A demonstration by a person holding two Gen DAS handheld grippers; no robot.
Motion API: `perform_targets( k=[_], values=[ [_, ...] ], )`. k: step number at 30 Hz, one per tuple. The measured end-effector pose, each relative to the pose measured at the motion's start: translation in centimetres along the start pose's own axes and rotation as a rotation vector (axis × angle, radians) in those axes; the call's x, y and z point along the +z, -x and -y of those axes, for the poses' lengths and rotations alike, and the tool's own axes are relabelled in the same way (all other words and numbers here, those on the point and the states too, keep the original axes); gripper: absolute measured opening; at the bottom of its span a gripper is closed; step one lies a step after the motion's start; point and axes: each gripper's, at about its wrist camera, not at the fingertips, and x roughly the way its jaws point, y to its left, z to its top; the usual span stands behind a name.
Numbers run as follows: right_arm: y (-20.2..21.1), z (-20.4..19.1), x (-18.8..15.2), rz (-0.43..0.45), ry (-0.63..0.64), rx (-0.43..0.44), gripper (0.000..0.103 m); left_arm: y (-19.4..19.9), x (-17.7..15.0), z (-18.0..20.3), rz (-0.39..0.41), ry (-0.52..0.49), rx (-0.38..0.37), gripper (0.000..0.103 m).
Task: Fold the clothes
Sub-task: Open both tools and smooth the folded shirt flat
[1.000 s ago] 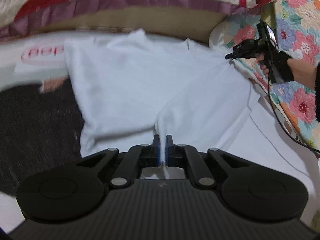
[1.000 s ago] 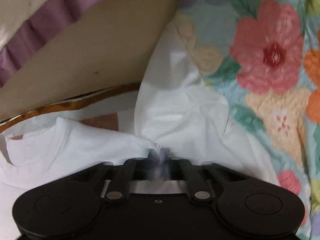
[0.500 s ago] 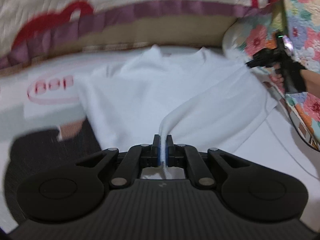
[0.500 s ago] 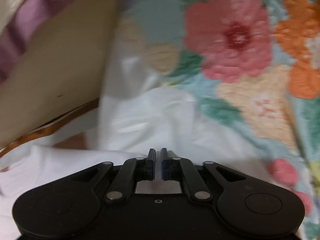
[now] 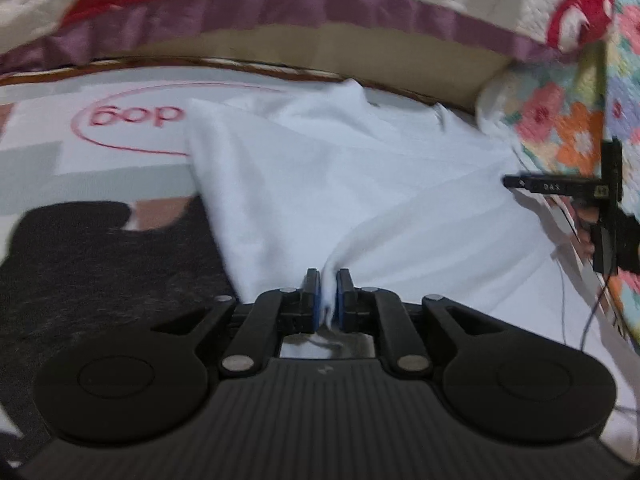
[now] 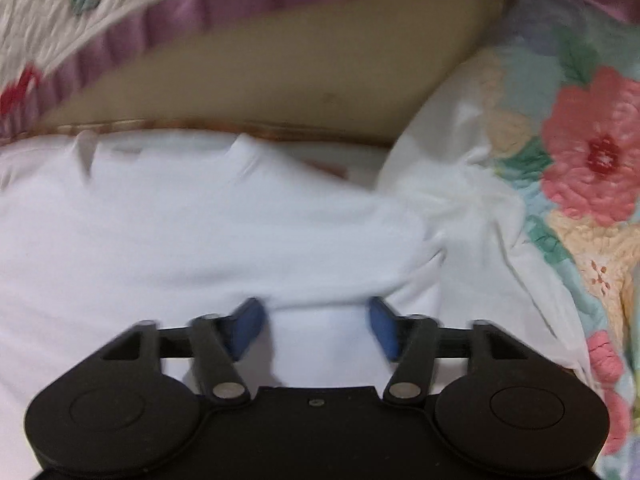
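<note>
Left gripper [image 5: 328, 280] pinched the white shirt [image 5: 360, 184]; right gripper [image 6: 316, 320] gaped empty above it, so a lone tug risked skewing the cloth

Shirt [image 5: 360, 184] on mat [image 5: 80, 152], quilt [image 5: 568, 132] rightward

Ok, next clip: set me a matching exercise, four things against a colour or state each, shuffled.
Things:
1. left gripper
2. right gripper
3. white T-shirt
4. quilt trim

States:
A. purple
B. jaws spread wide
C. spread flat, one fold lifted
D. pinching white cloth

Pairs: 1-D, 2-B, 3-C, 4-A
</note>
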Motion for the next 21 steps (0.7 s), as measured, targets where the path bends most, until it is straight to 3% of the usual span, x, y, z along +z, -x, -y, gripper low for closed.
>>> perform_targets(
  k=[2, 4, 6, 8, 10, 11, 15, 17, 21],
  values=[
    [-0.6, 0.7, -0.1, 0.016, -0.053, -0.079, 0.065, 2.4, 0.3, -0.3, 0.121, -0.003, 0.029, 0.008],
    [0.1, 0.5, 0.1, 0.044, -0.099, -0.096, 0.060, 3.7, 0.4, -0.7, 0.170, 0.017, -0.017, 0.009],
    [1.2, -0.8, 0.1, 0.066, -0.086, -0.038, 0.060, 3.6, 0.2, -0.6, 0.148, 0.018, -0.106, 0.011],
    [2.6, -3.2, -0.4, 0.087, -0.029, 0.027, 0.060, 2.6, -0.3, 0.5, 0.088, -0.038, -0.125, 0.020],
    [4.0, -5.7, -1.4, 0.099, -0.002, 0.100, 0.060, 1.5, -0.8, 1.4, 0.001, -0.078, -0.081, 0.025],
    [4.5, -7.0, -2.0, 0.100, 0.004, 0.136, 0.060, 1.6, -1.0, 1.3, 0.007, -0.074, -0.061, 0.025],
    [5.9, -12.6, -4.9, 0.091, 0.088, 0.167, 0.060, 2.8, -1.5, 0.3, 0.075, -0.037, 0.007, 0.025],
    [6.7, -15.8, -6.3, 0.084, 0.150, 0.180, 0.061, 3.3, -1.7, -0.2, 0.110, -0.019, 0.041, 0.034],
    [7.7, -21.4, -7.9, 0.132, 0.262, 0.202, 0.060, 4.4, -2.3, -1.2, 0.178, 0.018, 0.110, 0.035]
  ],
)
